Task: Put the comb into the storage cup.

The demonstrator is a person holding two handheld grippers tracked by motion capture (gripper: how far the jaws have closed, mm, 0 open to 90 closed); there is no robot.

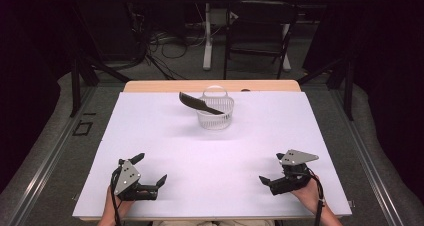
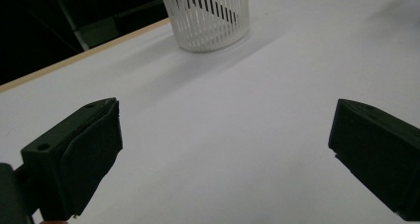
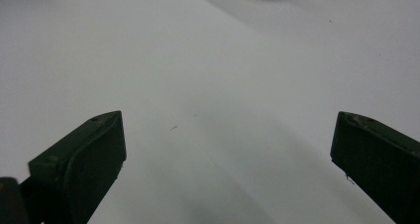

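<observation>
We see a white basket [image 1: 215, 113] standing upright toward the far side of the table [image 1: 150, 136], and a dark knife [image 1: 199, 103] resting in it, tilted, its blade sticking out over the basket's left rim. In the left gripper view the basket [image 2: 210, 16] sits beyond the jaws. Well on the near side of the basket, to its left, our left gripper [image 1: 152, 169] rests low over the table with its jaws spread wide and nothing between them. Well on the near side of the basket, to its right, our right gripper [image 1: 271, 168] is likewise spread wide and empty.
</observation>
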